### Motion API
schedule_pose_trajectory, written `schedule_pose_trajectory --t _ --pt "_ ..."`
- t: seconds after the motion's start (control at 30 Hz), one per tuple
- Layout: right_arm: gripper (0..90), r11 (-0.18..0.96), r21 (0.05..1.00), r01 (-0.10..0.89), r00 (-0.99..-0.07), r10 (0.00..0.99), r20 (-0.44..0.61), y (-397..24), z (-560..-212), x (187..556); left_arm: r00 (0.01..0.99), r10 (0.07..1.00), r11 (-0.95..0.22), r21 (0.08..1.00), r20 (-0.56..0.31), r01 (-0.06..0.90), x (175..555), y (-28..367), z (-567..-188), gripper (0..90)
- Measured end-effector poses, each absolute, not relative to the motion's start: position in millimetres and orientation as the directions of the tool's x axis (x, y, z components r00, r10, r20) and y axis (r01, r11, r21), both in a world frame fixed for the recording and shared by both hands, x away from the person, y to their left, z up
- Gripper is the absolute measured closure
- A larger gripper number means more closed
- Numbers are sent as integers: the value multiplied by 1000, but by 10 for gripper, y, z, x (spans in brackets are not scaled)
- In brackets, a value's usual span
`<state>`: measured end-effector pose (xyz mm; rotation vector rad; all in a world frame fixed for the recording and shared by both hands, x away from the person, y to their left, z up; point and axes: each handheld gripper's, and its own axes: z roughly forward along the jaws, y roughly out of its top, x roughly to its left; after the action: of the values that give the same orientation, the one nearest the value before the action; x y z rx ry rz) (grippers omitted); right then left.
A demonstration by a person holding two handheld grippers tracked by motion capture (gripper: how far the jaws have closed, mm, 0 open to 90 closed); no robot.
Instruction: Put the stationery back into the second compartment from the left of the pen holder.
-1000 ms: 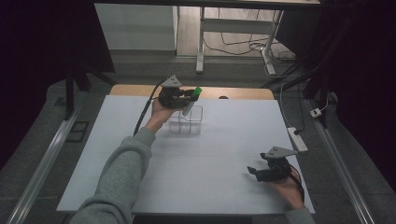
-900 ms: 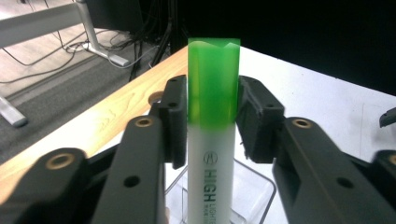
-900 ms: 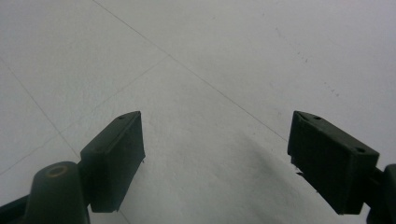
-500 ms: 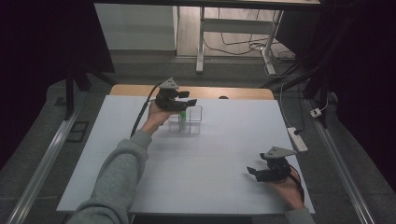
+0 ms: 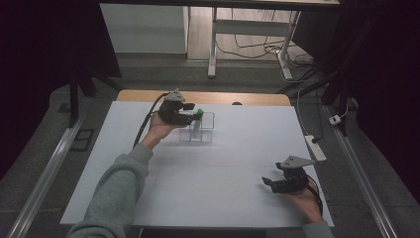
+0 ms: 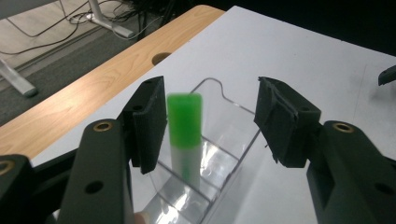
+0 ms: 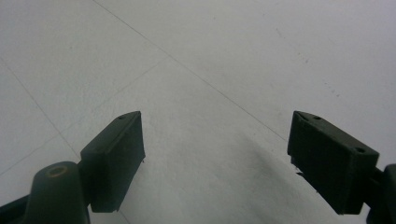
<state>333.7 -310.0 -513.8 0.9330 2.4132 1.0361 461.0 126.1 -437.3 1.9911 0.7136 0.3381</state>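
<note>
Standing upright in the clear plastic rack point(image 6: 219, 154), the green-capped tube point(image 6: 185, 135) sits in one compartment at the upper middle of the high view, near the table's far wooden edge point(image 5: 257, 98). We judge the placing step is finishing: our left gripper point(image 6: 210, 121) has just been opening, and its jaws now stand apart around the cap, the left pad close beside it, the right one well clear. Next we should draw that gripper straight back without nudging the cap or the rack. Our right gripper point(image 5: 275, 181) rests at the lower right over the bare white table point(image 5: 213, 188), jaws apart and holding nothing.
</note>
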Motion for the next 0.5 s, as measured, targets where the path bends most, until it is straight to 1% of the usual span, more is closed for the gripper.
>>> schedule_pose_trajectory --t 0.23,0.43,0.5 --pt "189 517 740 430 -723 689 -60 -3093 -5137 3332 783 621 -388 851 -43 355 4481 1368 -4390 427" --pt "189 519 739 430 -724 687 -61 -3089 -5141 3333 780 625 -394 854 -22 340 4313 1456 -4429 427" --pt "189 520 737 432 -724 687 -61 -3090 -5138 3331 782 623 -395 850 -30 347 4266 1489 -4453 426"
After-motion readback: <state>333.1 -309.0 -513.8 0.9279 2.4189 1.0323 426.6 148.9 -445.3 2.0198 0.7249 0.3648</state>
